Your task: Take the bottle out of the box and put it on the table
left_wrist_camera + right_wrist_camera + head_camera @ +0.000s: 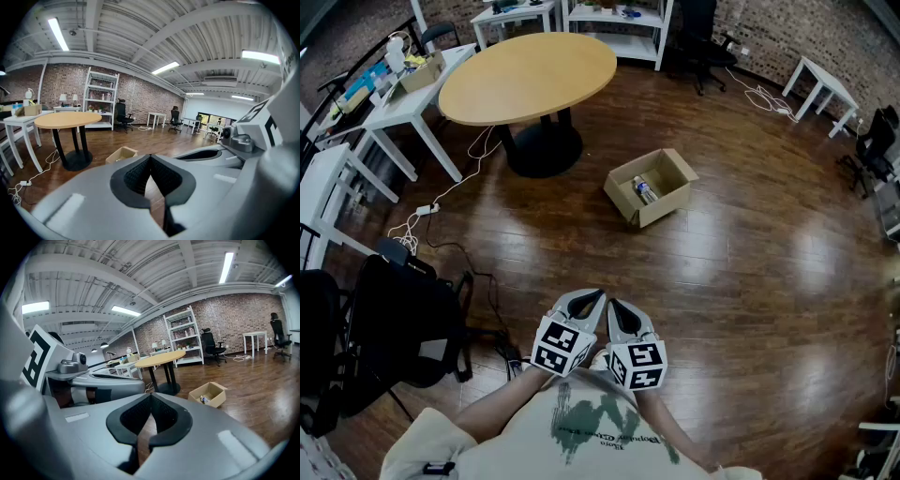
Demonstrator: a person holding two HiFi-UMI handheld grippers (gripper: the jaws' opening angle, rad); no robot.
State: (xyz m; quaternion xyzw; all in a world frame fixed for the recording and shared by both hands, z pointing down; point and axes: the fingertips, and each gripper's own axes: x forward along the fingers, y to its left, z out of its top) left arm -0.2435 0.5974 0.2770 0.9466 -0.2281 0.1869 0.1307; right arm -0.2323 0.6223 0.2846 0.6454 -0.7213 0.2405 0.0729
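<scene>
Between the black, ribbed pads of the left gripper [150,157] nothing is held. Its two jaws are closed tip to tip, and only a sliver of floor shows through the slot lower down. The right gripper [151,396] is the same, its two jaws fully together and empty.

Both grippers have smooth grey plastic shells, and each carries one white marker cube [559,345] printed with black squares. They sit side by side close before the person's chest, with their tips leaning toward each other and nearly touching. Both point forward and somewhat downward.

Well ahead of the jaws, one open cardboard box [671,194] stands on the dark, glossy plank floor [750,281] with its flaps spread. One small plastic bottle [644,190] lies on its side inside the box. Farther out, to the left of the line the jaws point along, stands one round table [528,75], with a pale wood top on a black pedestal foot.
</scene>
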